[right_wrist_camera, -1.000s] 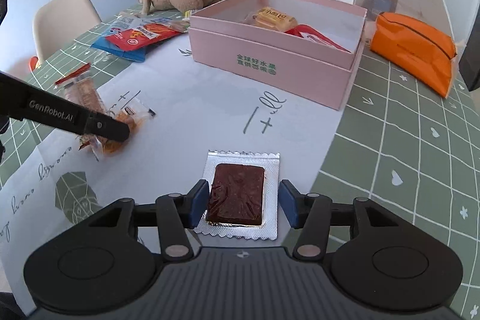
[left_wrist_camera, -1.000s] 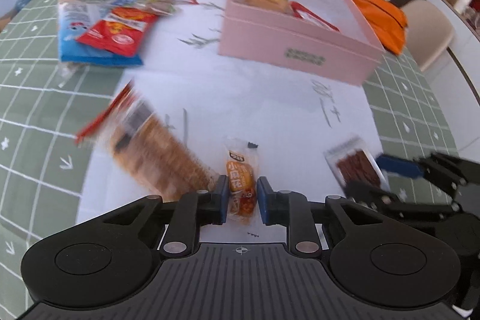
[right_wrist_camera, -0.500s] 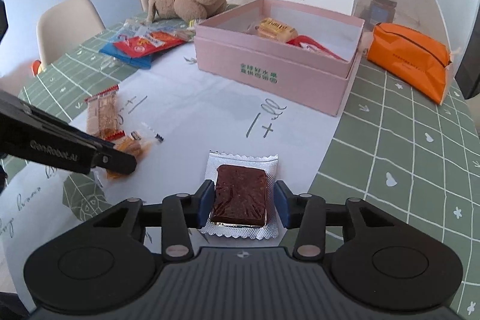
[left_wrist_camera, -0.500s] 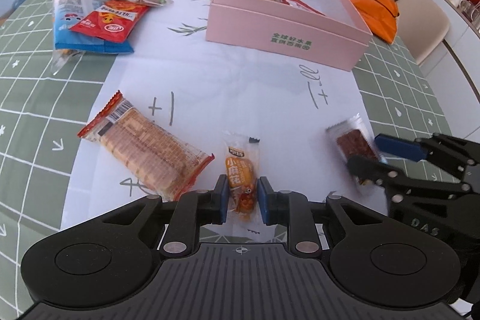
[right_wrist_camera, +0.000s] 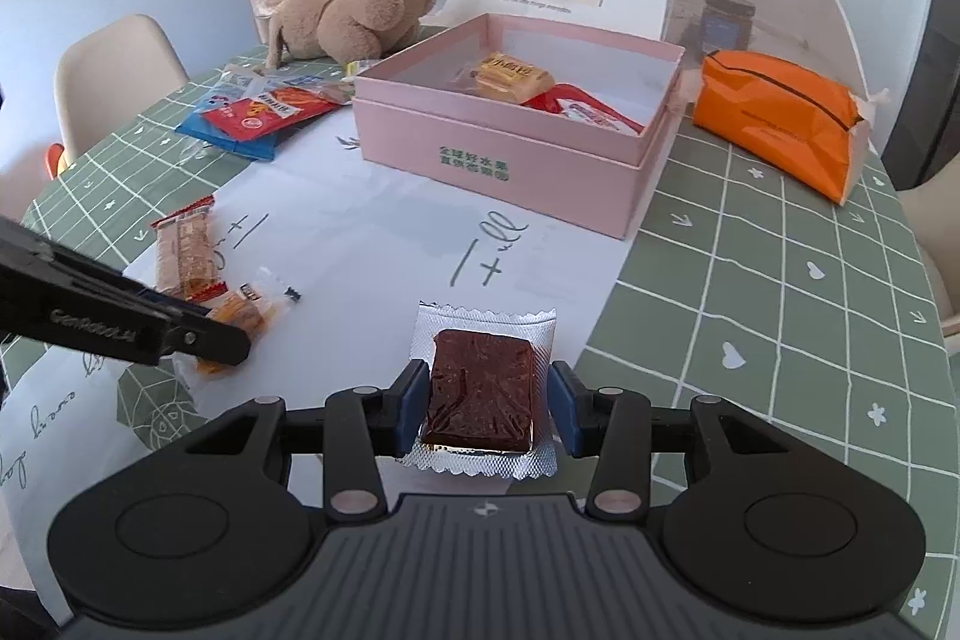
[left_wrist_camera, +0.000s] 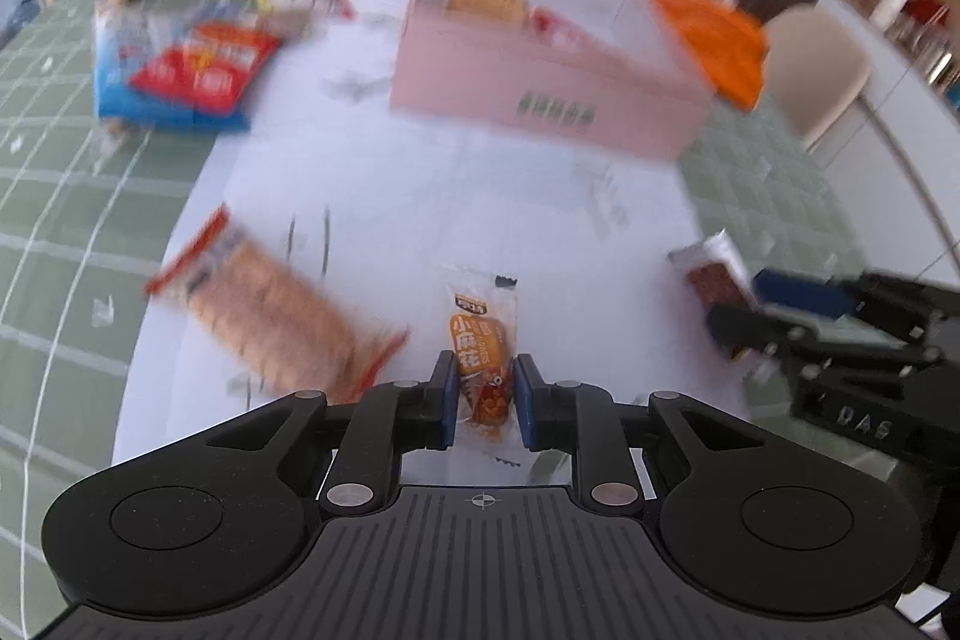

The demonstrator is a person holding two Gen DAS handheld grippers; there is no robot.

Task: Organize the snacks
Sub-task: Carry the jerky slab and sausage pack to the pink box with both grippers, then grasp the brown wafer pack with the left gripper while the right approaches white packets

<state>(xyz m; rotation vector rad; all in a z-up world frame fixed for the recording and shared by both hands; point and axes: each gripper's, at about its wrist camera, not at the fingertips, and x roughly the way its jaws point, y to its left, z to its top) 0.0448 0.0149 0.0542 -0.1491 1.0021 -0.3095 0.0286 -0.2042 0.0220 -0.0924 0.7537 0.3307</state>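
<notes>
1. On a white paper runner (right_wrist_camera: pixel 384 232) over a green checked tablecloth (right_wrist_camera: pixel 780 292), two handheld grippers work at the near end of a snack-strewn table.
2. Left gripper (left_wrist_camera: pixel 483 391) is clenched on a small orange snack packet (left_wrist_camera: pixel 482 352), its blue pads pressing both sides of the wrapper; the left wrist view is blurred.
3. Right gripper (right_wrist_camera: pixel 483 409) grasps a dark brown bar in a silver-edged clear wrapper (right_wrist_camera: pixel 480 388); its jaws have just been closing on the pack, which sits between the blue pads with the crimped foil edge sticking out toward 12 o'clock.
4. At 12 o'clock from the right gripper stands an open pink box (right_wrist_camera: pixel 516 160), holding a yellow biscuit pack (right_wrist_camera: pixel 510 79) and a red-and-white packet (right_wrist_camera: pixel 588 109).
5. At 9 o'clock of the right wrist view, the left gripper's black finger crosses over the orange packet; just beyond lies a long cracker pack with red ends (right_wrist_camera: pixel 186 250).
6. At 10 o'clock, a red packet (right_wrist_camera: pixel 264 112) rests on a blue one (right_wrist_camera: pixel 240 142), beside a tan plush toy (right_wrist_camera: pixel 360 16).
7. At 2 o'clock, an orange pouch (right_wrist_camera: pixel 780 118) lies on the cloth just beside the box.
</notes>
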